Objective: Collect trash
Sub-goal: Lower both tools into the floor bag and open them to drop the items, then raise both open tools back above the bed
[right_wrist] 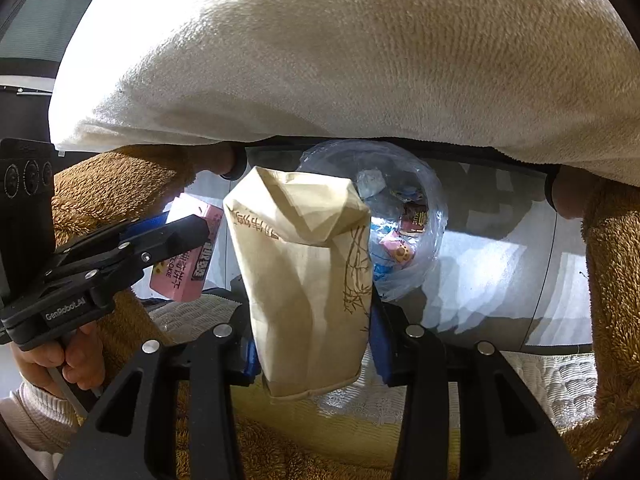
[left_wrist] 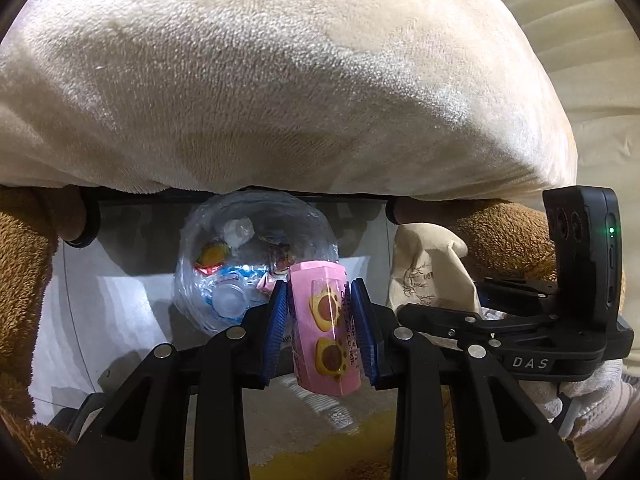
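Two grippers loaded: left gripper (left_wrist: 319,312) pinches pink cookie box (left_wrist: 324,332), right gripper (right_wrist: 312,344) pinches paper bag (right_wrist: 308,280); centre over clear trash bag (left_wrist: 256,256), then release.

"COOKIE" on pink box (right_wrist: 188,258); "GenRobot.AI" on left hand-held gripper (right_wrist: 202,230).

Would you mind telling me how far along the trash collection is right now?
Done: several wrappers already lie in the clear plastic bag. In hand: the left claw grips a pink cookie box, and the right claw grips a crumpled paper bag, both just short of the bag's mouth. Left: dropping both in.
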Tool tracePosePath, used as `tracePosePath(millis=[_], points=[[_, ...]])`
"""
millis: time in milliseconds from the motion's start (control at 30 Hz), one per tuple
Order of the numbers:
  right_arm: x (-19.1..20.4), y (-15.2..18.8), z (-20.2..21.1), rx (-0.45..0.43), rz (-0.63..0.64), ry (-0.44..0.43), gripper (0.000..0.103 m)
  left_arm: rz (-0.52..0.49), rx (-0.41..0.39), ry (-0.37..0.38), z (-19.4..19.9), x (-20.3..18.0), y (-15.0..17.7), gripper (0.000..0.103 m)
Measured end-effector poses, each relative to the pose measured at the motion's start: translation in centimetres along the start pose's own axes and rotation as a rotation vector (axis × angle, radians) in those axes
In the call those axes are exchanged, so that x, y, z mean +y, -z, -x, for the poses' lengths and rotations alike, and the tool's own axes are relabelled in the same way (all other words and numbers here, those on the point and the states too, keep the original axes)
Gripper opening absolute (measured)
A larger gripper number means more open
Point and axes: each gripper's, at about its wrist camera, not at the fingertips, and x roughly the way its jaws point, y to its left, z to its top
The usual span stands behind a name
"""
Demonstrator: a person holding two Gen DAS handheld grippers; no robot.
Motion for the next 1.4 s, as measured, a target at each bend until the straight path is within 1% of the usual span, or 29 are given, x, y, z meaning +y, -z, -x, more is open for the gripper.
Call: tracePosePath(millis=[33, 67, 100, 133, 167, 200, 333, 433, 567, 667, 867, 1000, 1100, 1233, 1400], points=[[0.0, 0.0, 0.0, 0.0, -0.003, 0.001, 0.043, 0.004, 0.003, -0.002, 0.0, 0.0, 0.0, 0.032], [-0.1, 0.0, 0.1, -0.002, -0.005, 0.002, 0.043, 0.01, 0.007, -0.006, 0.0, 0.1, 0.1, 0.034], [-0.1, -0.1, 0.2, -0.008, -0.008, 0.004, 0.044, 0.019, 0.013, -0.003, -0.2, 0.2, 0.0, 0.04], [-0.1, -0.1, 0.4, -0.018, -0.012, 0.007, 0.048, 0.029, 0.028, 0.001, -0.4, 0.3, 0.0, 0.048], [-0.2, -0.1, 0.5, -0.025, -0.02, 0.012, 0.055, 0.045, 0.025, -0.007, -0.4, 0.5, 0.0, 0.063], [-0.3, -0.1, 0.5, -0.029, -0.03, 0.016, 0.066, 0.061, 0.005, -0.01, 0.0, 0.8, 0.0, 0.063], [-0.7, -0.3, 0.9, -0.039, -0.045, 0.018, 0.067, 0.077, -0.03, -0.004, 0.7, 1.0, -0.1, 0.063], [-0.6, -0.3, 1.3, -0.053, -0.043, 0.018, 0.067, 0.069, -0.044, 0.001, 1.1, 0.9, 0.0, 0.063], [-0.6, -0.2, 2.1, -0.093, -0.038, 0.014, 0.067, 0.054, -0.07, 0.002, 1.7, 0.7, 0.0, 0.063], [-0.6, 0.1, 3.0, -0.138, -0.034, 0.004, 0.067, 0.043, -0.098, 0.004, 2.4, 0.8, 0.1, 0.063], [-0.1, 1.1, 5.5, -0.259, 0.003, -0.006, 0.067, -0.004, -0.178, 0.004, 4.4, 0.2, 0.9, 0.063], [0.5, 2.1, 7.2, -0.344, 0.039, 0.002, 0.067, -0.035, -0.247, 0.011, 6.0, -0.2, 1.5, 0.063], [1.0, 2.9, 8.4, -0.413, 0.059, 0.038, 0.067, -0.07, -0.311, 0.011, 7.4, -0.7, 2.1, 0.063], [1.3, 4.1, 10.1, -0.506, 0.088, 0.047, 0.067, -0.112, -0.393, 0.008, 9.2, -1.4, 3.0, 0.063], [2.4, 6.3, 13.1, -0.667, 0.156, 0.053, 0.067, -0.169, -0.526, -0.003, 11.7, -2.3, 4.4, 0.063]])
